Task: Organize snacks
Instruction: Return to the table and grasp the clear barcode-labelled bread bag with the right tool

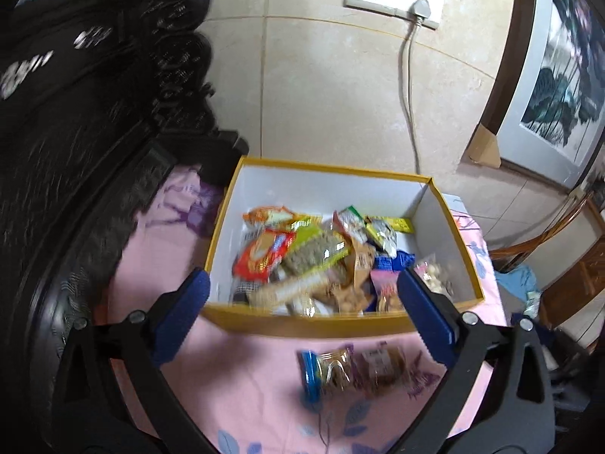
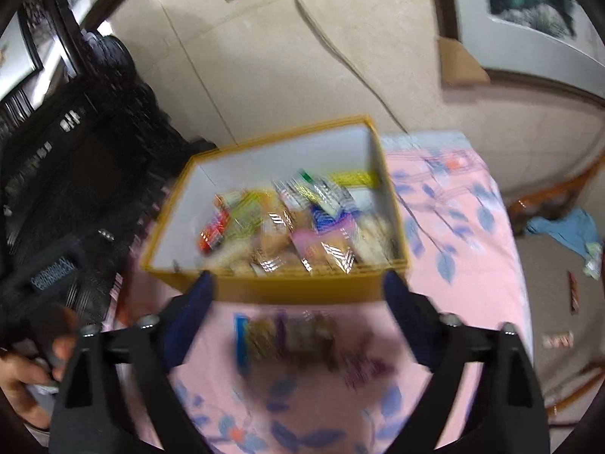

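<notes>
Both tools, the left tool (image 1: 302, 295) and the right tool (image 2: 298, 291), are wide open and hold nothing. Most snacks already sit in the yellow box (image 1: 310, 325), but two wrapped snacks (image 1: 351, 372) lie on the pink surface (image 1: 234, 389) just in front of it (the right view is blurry). Come down slowly over one snack, squeeze its middle, then lift it over the box wall.

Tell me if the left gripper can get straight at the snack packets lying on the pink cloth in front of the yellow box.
Probably yes. The left gripper is open and empty, and the snack packets lie bare on the pink cloth, on the near side of the yellow box, with nothing over them.
</notes>
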`<action>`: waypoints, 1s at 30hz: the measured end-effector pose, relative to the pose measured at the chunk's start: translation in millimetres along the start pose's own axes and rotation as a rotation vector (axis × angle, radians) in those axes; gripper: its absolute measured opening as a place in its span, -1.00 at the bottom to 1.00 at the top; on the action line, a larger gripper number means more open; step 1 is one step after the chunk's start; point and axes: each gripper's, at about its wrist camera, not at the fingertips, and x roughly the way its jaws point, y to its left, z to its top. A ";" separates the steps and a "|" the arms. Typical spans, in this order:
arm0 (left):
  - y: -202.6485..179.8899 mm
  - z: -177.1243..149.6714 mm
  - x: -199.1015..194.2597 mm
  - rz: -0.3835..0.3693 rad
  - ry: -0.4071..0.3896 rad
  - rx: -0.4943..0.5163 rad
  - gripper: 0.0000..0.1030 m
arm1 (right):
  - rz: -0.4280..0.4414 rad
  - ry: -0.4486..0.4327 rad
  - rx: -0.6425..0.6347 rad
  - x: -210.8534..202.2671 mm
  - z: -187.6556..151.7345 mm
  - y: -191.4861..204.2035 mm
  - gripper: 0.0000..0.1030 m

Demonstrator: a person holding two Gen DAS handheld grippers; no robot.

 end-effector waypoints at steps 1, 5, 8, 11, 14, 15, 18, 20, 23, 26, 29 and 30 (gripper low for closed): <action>3.1 -6.1 -2.6 -0.004 0.006 -0.012 0.96 | -0.017 0.021 0.009 2.1 -12.2 -3.5 0.92; 20.6 -34.7 -9.0 0.010 0.049 -0.055 0.96 | -0.032 0.109 0.062 16.5 -51.4 -16.1 0.92; 32.8 -54.7 -9.8 0.039 0.083 -0.050 0.96 | -0.007 0.164 0.083 32.2 -68.7 -19.9 0.92; 43.8 -74.6 -9.4 0.057 0.122 -0.039 0.96 | -0.005 0.212 0.080 51.6 -73.1 -17.3 0.93; 54.2 -88.7 -10.3 0.067 0.146 -0.047 0.96 | -0.011 0.230 0.092 70.4 -69.2 -13.8 0.93; 55.8 -91.6 -11.2 0.066 0.148 -0.050 0.96 | -0.005 0.245 0.098 75.6 -68.1 -12.6 0.92; 61.0 -102.4 -13.8 0.049 0.160 -0.061 0.96 | -0.014 0.286 0.112 94.6 -63.3 -9.1 0.92; 63.9 -105.5 -13.8 0.031 0.165 -0.068 0.96 | -0.024 0.301 0.105 104.5 -60.9 -6.3 0.92; 65.3 -109.4 -13.6 -0.002 0.170 -0.072 0.96 | -0.049 0.315 0.070 117.0 -56.6 0.5 0.92; 66.7 -110.1 -12.9 -0.009 0.170 -0.079 0.96 | -0.052 0.313 0.044 125.9 -51.5 5.0 0.92; 68.6 -109.9 -11.2 -0.013 0.169 -0.084 0.96 | -0.070 0.297 0.012 130.8 -47.2 8.7 0.92; 69.4 -109.9 -9.8 -0.012 0.174 -0.087 0.96 | -0.076 0.302 0.002 134.1 -46.3 8.9 0.90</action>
